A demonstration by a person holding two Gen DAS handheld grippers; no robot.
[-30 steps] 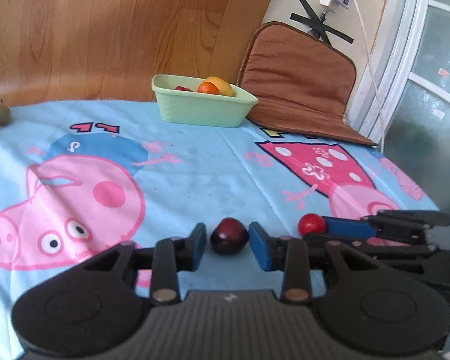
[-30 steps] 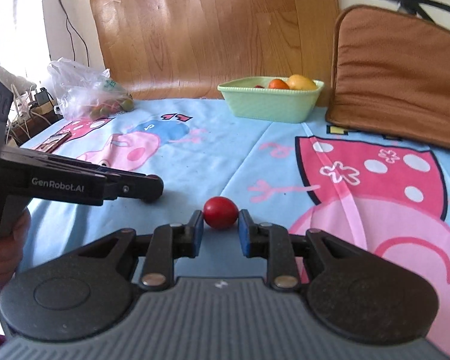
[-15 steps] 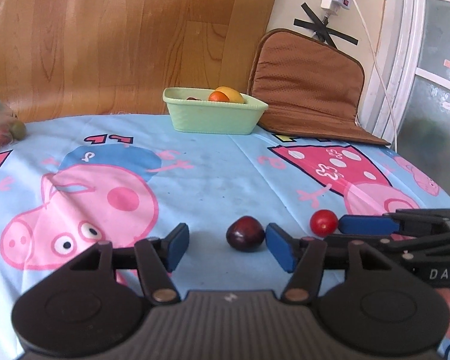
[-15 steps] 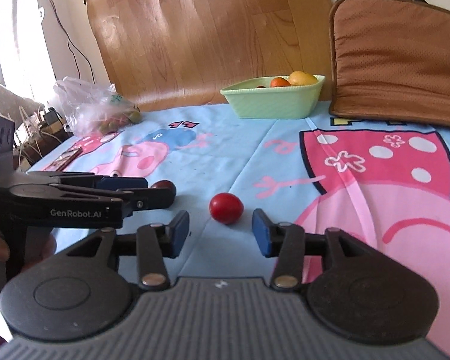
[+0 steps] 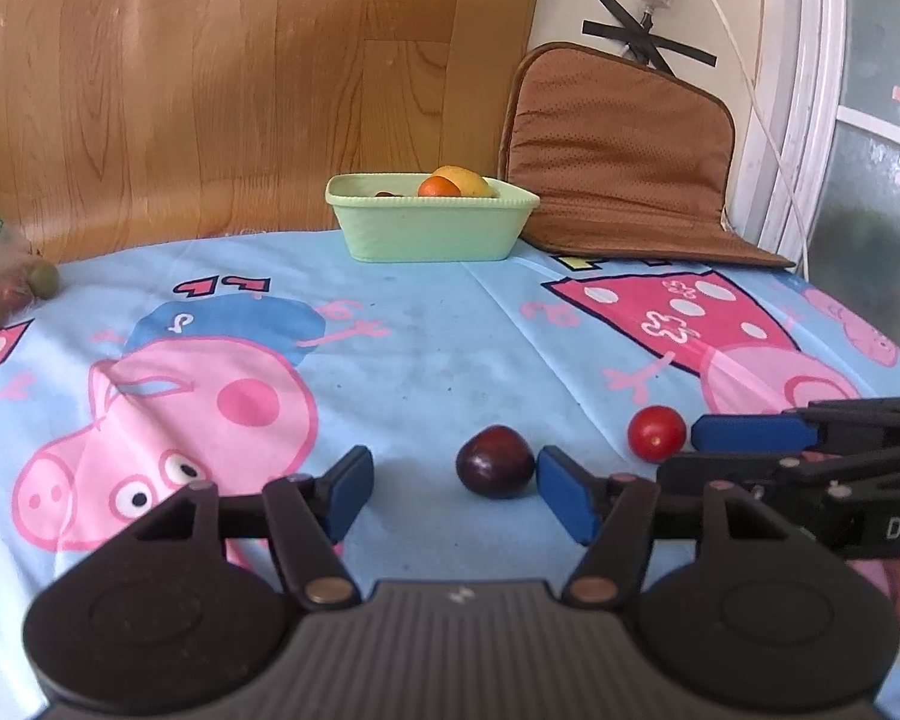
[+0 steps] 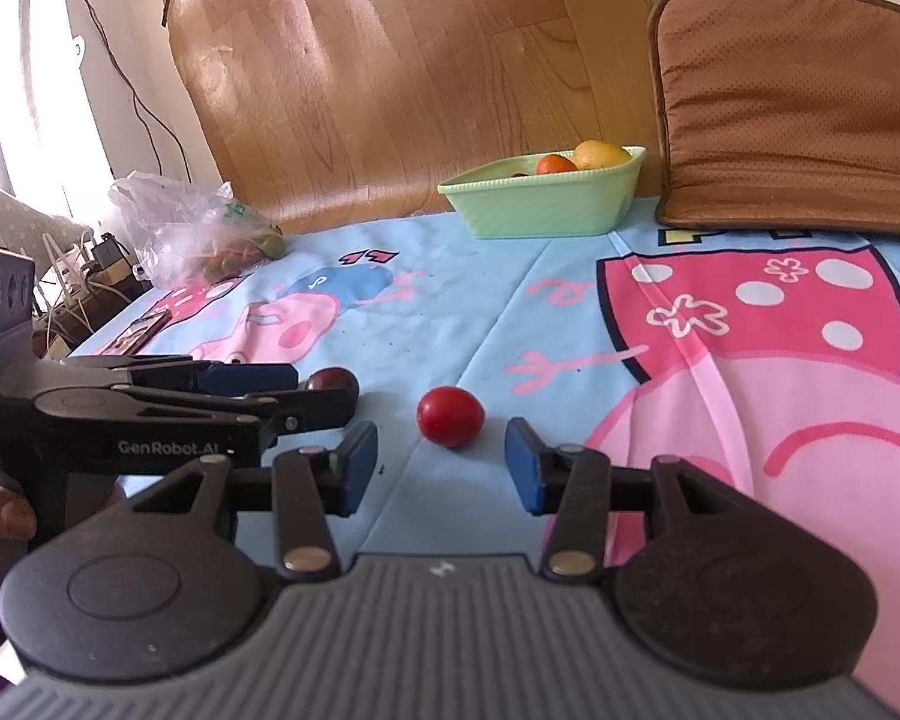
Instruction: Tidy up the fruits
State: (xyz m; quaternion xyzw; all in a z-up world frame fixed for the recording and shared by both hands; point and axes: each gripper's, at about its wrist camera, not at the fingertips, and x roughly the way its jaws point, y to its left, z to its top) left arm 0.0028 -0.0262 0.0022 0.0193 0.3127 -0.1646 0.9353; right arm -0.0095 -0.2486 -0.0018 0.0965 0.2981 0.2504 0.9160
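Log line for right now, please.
left gripper: opening, dark plum between, unheld | right gripper: open, red tomato unheld | green basket: holds fruit

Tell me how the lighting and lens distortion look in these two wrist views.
Left wrist view: even daylight, sharp; fisheye bows the wooden board, corners vignetted dark; soft shadow under the dark plum. Right wrist view: window at left blown out white, glare on the plastic bag; cherry tomato crisp.

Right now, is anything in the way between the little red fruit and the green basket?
No. Only bare tablecloth lies between the red fruit and the green basket. The dark plum sits off to its left.
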